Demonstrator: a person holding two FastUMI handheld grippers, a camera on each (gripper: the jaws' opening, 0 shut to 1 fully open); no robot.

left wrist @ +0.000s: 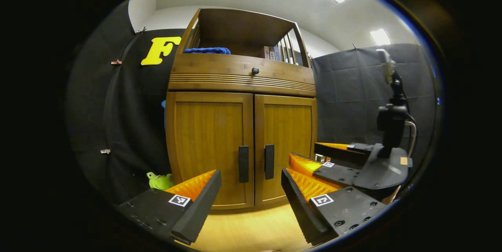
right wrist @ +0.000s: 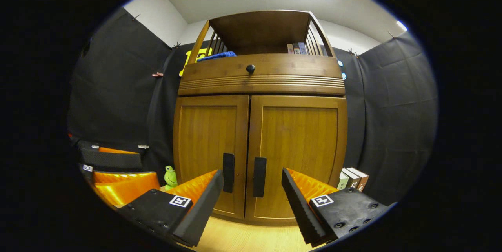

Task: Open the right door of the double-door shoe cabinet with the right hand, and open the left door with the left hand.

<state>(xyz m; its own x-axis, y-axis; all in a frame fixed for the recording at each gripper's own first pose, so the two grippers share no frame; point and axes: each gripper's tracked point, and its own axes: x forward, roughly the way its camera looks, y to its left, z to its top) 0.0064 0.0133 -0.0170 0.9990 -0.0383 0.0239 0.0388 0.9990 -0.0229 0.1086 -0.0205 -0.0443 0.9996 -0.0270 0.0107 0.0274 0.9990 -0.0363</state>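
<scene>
Both doors of the shoe cabinet (right wrist: pixel 259 154) are closed, seam tight down the middle. The two dark vertical handles sit side by side at that seam, low on the doors: left door handle (right wrist: pixel 228 172), right door handle (right wrist: pixel 259 171). I read that pairing as the reason both tools come in toward the centre, since each door swings outward from the seam.

My right gripper (right wrist: pixel 253 201) is level, facing the cabinet front squarely, fingers spread wide with nothing between them. The seam and both handles fall inside that gap in the right gripper view, the gripper short of the doors and not touching. In the left gripper view I see it farther off on the right (left wrist: pixel 304 157), ahead of the left tool.

My left gripper (left wrist: pixel 251 201) is likewise level, fingers spread and empty, aimed at the handles (left wrist: pixel 243 164) from slightly left of centre and well back from the wood.

Judgement: approach phase, neither door started. The right door goes first, so the right tool needs to shift onto its own handle and close across it.

Off-task: a green frog toy (right wrist: pixel 170 176) on the floor left of the cabinet, books (right wrist: pixel 353 179) to its right, blue cloth (right wrist: pixel 215 55) on the top shelf.
</scene>
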